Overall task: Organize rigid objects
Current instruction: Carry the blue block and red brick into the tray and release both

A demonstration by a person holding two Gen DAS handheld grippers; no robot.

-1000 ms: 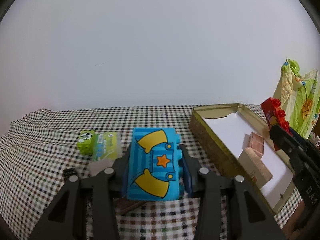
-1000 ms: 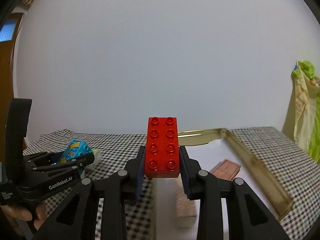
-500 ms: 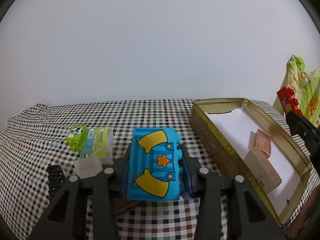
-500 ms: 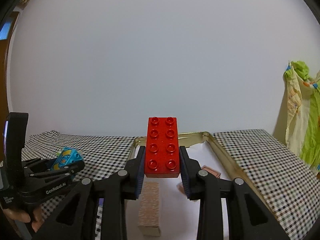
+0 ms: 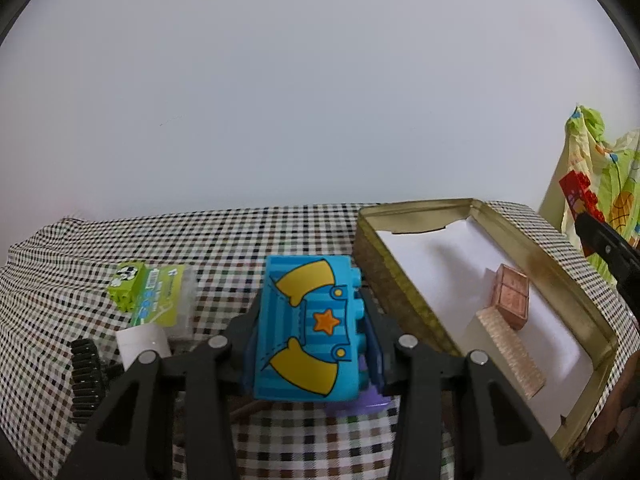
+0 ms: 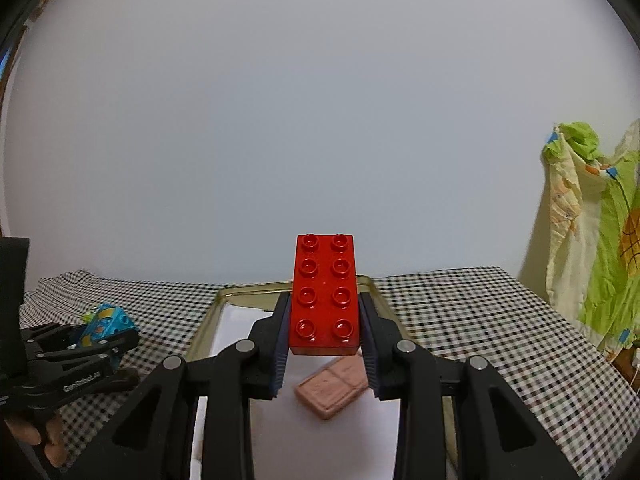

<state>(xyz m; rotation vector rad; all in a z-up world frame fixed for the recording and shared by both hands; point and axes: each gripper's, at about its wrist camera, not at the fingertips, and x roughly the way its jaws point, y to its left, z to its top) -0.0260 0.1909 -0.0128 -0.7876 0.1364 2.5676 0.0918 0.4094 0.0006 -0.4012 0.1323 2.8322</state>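
Two loads in transit toward gold tin (image 5: 544, 258), right of scene, pink tile (image 5: 512, 296) already inside. Left gripper (image 5: 310, 340) clamped on blue printed brick (image 5: 308, 328), left of tin above checked cloth (image 5: 224, 240). Right gripper (image 6: 323, 338) clamped on red brick (image 6: 324, 292), above tin interior. Judged step: carry-in. Next: lower red brick onto white liner, release clear of tile.

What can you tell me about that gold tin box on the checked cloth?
The gold tin box is a shallow, open rectangular tray of shiny brass-coloured metal with a mottled outer wall. It sits flat on the checked cloth, lined with white paper. Inside lie a pinkish grooved block and a longer tan block. The red brick, held in the right gripper, hovers over it; neither gripper touches the box.
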